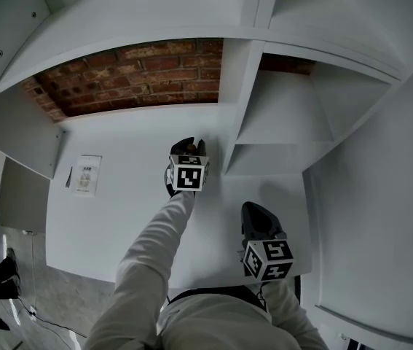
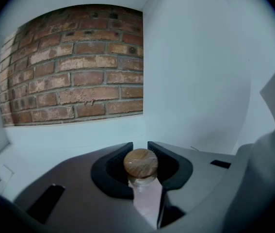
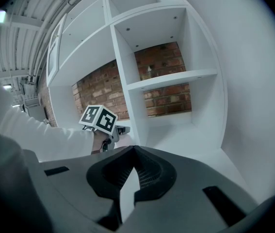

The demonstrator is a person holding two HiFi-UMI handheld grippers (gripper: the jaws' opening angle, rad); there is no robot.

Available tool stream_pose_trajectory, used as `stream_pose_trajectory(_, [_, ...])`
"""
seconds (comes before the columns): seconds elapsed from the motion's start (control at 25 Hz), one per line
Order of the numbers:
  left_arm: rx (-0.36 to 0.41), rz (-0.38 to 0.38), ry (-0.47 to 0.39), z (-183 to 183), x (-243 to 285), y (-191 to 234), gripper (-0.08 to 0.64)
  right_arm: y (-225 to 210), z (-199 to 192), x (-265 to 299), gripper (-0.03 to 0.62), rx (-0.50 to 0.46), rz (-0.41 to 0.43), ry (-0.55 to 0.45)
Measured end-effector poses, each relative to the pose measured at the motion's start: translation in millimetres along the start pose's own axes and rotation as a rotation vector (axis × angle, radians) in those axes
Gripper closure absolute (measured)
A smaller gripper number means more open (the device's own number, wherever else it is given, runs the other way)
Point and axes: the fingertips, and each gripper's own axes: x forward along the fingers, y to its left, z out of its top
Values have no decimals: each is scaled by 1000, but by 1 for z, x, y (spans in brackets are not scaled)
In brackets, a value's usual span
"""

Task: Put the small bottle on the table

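Left gripper: clamped on bottle above table; step: placing; next: lower upright, release; right gripper closed, empty.

Probably a lab or studio in a converted industrial building. Bare white shelving and a white table stand against an exposed brick wall. There is grey concrete floor at lower left and ribbed ceiling at upper left.
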Motion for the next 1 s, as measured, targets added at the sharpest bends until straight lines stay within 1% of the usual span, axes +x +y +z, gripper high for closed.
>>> stream_pose_trajectory(0.32, [17,-5,18,5,22,-5,454,-3,1,5,565,0,-4,5])
stream_pose_trajectory(0.44, [18,-10,31,0,27,-6,454,-4,1,6,565,-1,-4,6])
stream_pose_trajectory(0.6, [36,-1,21,6,26,-5,454,-5,1,7,565,4,-4,7])
stream_pose_trajectory(0.72, [38,-11,39,0,31,-6,454,-6,0,7,565,6,-4,9])
stream_pose_trajectory(0.84, [55,5,34,3,30,-7,454,-6,0,7,565,5,-3,8])
stream_pose_trajectory(1.0, [58,13,33,1,33,-7,453,-8,0,6,565,4,-4,7])
